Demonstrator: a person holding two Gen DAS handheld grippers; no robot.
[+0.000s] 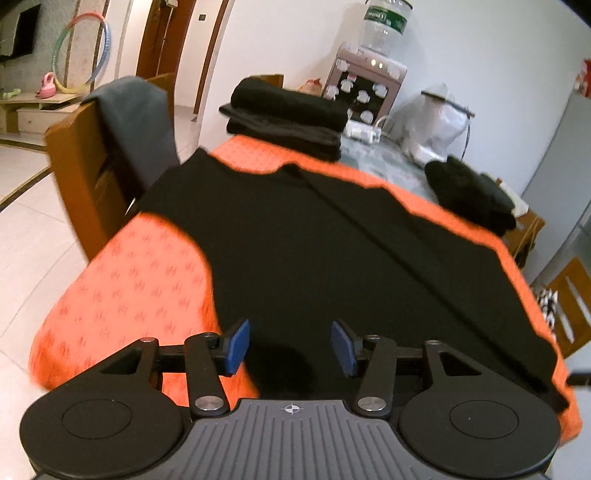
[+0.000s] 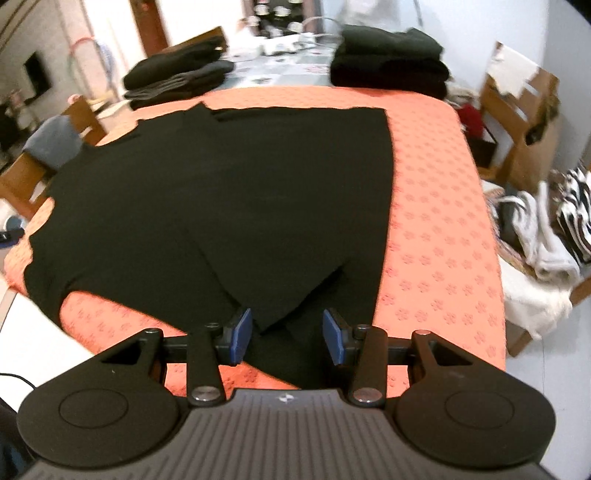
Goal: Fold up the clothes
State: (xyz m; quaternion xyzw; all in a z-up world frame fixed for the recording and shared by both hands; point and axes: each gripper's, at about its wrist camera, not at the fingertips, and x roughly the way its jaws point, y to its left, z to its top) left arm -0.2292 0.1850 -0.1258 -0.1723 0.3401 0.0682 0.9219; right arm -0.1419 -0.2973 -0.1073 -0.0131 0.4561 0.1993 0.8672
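We had the black shirt (image 2: 221,192) spread flat on the orange tablecloth (image 2: 436,206), right side already folded over, so its hem sat within reach. Left gripper (image 1: 291,345) and right gripper (image 2: 287,336) hovered wide open, holding nothing, at the near hem. Folded stacks (image 2: 388,59) sat behind, out of the way.

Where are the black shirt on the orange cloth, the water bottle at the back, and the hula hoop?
black shirt (image 2: 221,192): right wrist view, middle of its spread body.
water bottle (image 1: 384,26): left wrist view, its clear body with green label.
hula hoop (image 1: 107,40): left wrist view, its right arc.
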